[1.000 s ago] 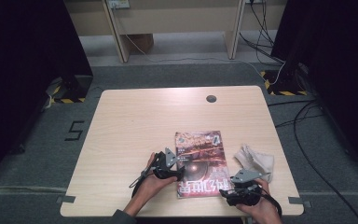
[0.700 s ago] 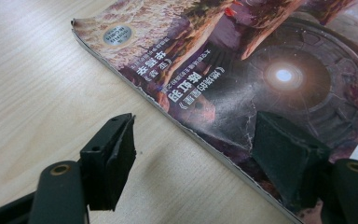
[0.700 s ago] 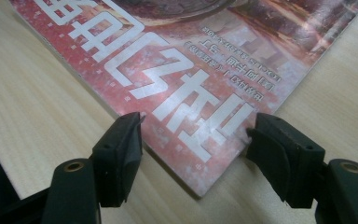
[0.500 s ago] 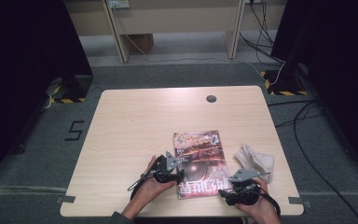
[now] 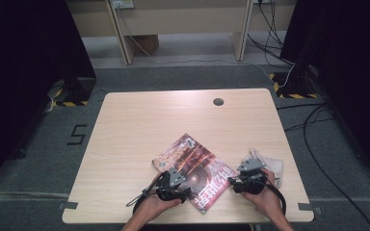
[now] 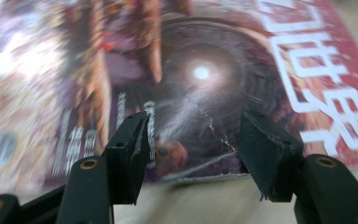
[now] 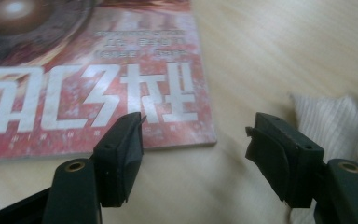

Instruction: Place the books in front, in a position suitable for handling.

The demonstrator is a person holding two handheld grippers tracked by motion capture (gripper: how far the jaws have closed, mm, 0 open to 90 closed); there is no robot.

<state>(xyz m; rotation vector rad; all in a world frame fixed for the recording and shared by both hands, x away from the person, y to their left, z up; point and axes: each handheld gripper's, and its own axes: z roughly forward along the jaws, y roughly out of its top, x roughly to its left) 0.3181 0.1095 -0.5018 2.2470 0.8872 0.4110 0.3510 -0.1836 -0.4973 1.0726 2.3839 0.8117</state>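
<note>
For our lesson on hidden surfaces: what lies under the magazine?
The magazine lies flat on the wooden table, whose bare top shows all round it. Whatever may lie between cover and tabletop is hidden by the magazine.

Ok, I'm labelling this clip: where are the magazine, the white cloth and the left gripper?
magazine [image 5: 192, 168]: high view, middle of its cover.
white cloth [image 5: 273, 166]: high view, its bare right part.
left gripper [image 6: 193, 140]: left gripper view, midway between its jaws.
</note>
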